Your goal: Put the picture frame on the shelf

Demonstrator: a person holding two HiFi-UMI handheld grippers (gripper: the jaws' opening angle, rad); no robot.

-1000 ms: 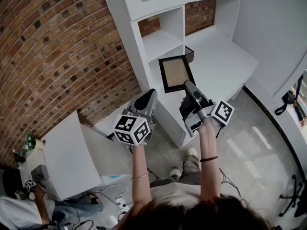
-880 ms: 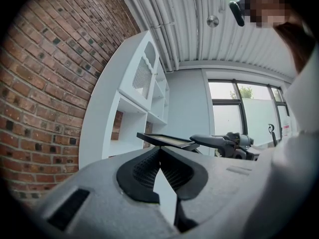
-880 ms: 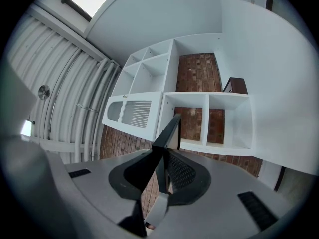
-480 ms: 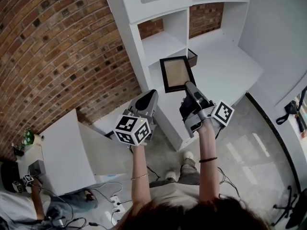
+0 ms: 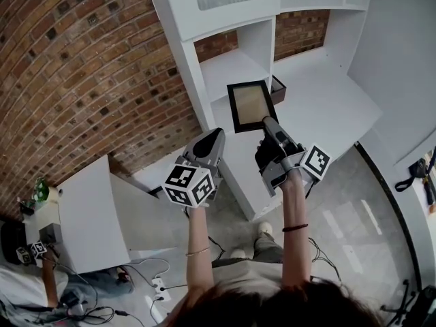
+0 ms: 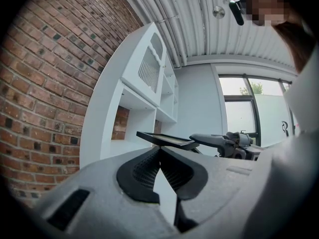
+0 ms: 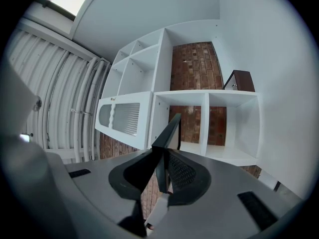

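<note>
Right gripper [image 5: 267, 123] clamps the black picture frame [image 5: 251, 105] by its near edge, facing the white shelf unit's [image 5: 196, 80] open compartment. Left gripper [image 5: 216, 134] hangs alongside, jaws together.

A red brick wall [image 5: 88, 67] is seen at the left, with a glossy grey floor [image 5: 354, 210] below. A small dark box [image 5: 278, 89] is set on a white surface [image 5: 334, 114], at its left edge. A white table [image 5: 88, 216] is placed at lower left, and cables [image 5: 146, 285] are strewn on the floor beside it. A green item [image 5: 41, 191], possibly a plant, is glimpsed beyond its left end. A window [image 6: 239, 91] is shown beneath a ribbed ceiling [image 6: 199, 14].
</note>
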